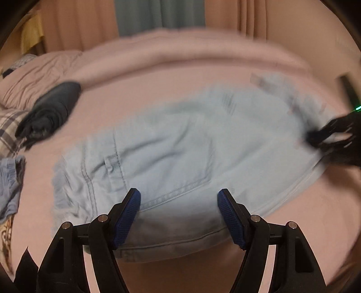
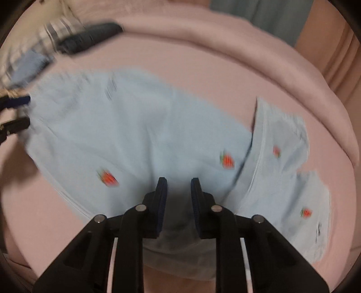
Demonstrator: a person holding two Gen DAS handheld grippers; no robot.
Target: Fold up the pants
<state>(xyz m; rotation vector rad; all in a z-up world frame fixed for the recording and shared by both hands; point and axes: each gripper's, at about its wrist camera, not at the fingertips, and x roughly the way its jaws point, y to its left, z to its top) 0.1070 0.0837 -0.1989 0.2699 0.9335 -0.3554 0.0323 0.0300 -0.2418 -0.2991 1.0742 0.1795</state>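
Light blue denim pants [image 1: 171, 144] lie spread on a pink bed [image 1: 180, 74]. In the right wrist view the pants [image 2: 135, 135] show small red embroidered marks and a leg end folded over at the right. My left gripper [image 1: 179, 200] is open, its blue pads [image 1: 128, 216] wide apart just above the pants' near edge. My right gripper [image 2: 179, 189] is open with a narrower gap, over the pants' near edge. The right gripper also shows blurred at the right of the left wrist view [image 1: 334, 137]. The left gripper shows at the left edge of the right wrist view [image 2: 15, 112].
A dark folded garment [image 1: 49, 110] lies on the bed at the left. A plaid cloth [image 1: 9, 130] and a blue cloth [image 1: 10, 180] lie at the left edge. Pink and grey curtains [image 1: 158, 15] hang behind the bed.
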